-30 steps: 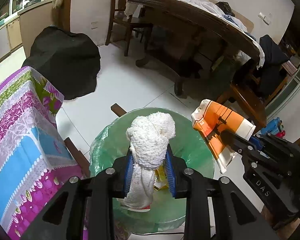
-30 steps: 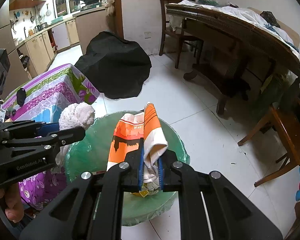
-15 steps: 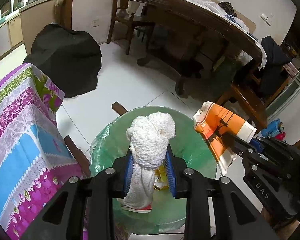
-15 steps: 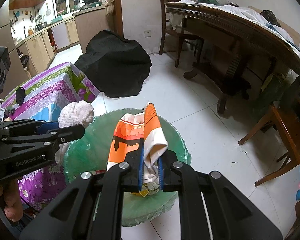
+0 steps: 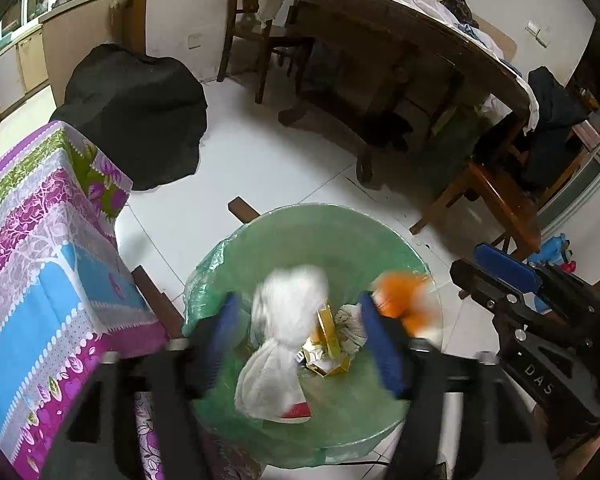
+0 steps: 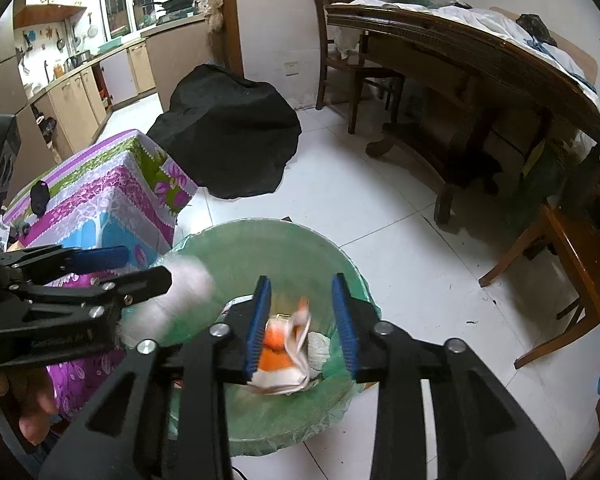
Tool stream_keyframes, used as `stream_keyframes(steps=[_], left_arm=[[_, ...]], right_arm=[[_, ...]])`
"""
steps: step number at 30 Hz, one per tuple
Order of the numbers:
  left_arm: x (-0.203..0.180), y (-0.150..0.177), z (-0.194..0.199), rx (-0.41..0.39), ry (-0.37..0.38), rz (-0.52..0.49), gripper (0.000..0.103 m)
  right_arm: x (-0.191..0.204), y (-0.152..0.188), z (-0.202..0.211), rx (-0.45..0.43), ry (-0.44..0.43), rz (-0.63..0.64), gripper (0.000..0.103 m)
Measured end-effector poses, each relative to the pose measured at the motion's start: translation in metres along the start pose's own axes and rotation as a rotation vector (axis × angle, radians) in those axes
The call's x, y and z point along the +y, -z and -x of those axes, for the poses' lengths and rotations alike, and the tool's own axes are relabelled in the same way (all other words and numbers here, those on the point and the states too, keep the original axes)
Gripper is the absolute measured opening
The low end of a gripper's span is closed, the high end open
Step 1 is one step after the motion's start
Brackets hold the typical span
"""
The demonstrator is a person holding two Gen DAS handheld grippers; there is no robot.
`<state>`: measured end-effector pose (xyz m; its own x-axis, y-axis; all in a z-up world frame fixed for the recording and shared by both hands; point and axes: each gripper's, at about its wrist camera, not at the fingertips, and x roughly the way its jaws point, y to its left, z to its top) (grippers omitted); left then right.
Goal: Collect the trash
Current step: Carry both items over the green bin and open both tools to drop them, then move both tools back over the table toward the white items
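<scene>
A bin with a green liner (image 5: 284, 232) (image 6: 260, 240) stands on the white floor below both grippers. My left gripper (image 5: 300, 320) is open; the white cloth wad (image 5: 284, 328) is blurred, falling between its fingers into the bin. It also shows in the right wrist view (image 6: 168, 304). My right gripper (image 6: 302, 312) is open; the orange and white wrapper (image 6: 280, 348) drops between its fingers into the bin, and shows blurred in the left wrist view (image 5: 400, 300). Yellow scraps (image 5: 328, 344) lie inside the bin.
A table with a purple and blue floral cloth (image 5: 40, 248) (image 6: 112, 196) stands left of the bin. A black covered heap (image 5: 136, 108) sits behind. A dark wooden dining table (image 5: 400, 48) and chairs (image 5: 496, 196) fill the right.
Both grippers have opened. The white cloth wad and the orange wrapper have left the jaws and are falling into the green bin.
</scene>
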<state>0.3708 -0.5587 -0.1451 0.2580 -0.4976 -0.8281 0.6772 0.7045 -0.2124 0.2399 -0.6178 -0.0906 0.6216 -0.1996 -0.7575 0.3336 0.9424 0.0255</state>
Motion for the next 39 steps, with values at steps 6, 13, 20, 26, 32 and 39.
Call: stream_keyframes(steps=[6,13,20,26,32,39], left_arm=[[0.0,0.0,0.001,-0.007,-0.007,0.004,0.076],[0.0,0.0,0.002,-0.008,-0.011,0.007,0.076],[0.0,0.0,0.005,-0.013,-0.016,0.007,0.076],[0.003,0.002,0.008,-0.015,-0.023,0.008,0.076],[0.019,0.018,0.037,-0.067,-0.039,-0.029,0.076],[0.14,0.075,0.124,-0.183,-0.178,0.05,0.076]], right_arm=[[-0.001,0.002,-0.002,0.004,-0.003,-0.004,0.032],[0.0,0.004,-0.002,0.004,-0.007,-0.001,0.032],[0.001,0.004,-0.002,0.003,-0.006,-0.002,0.034],[0.001,0.004,-0.001,0.001,-0.003,-0.006,0.038],[0.0,0.01,0.021,-0.068,-0.084,-0.039,0.061],[0.039,0.036,0.057,-0.172,-0.215,-0.013,0.078]])
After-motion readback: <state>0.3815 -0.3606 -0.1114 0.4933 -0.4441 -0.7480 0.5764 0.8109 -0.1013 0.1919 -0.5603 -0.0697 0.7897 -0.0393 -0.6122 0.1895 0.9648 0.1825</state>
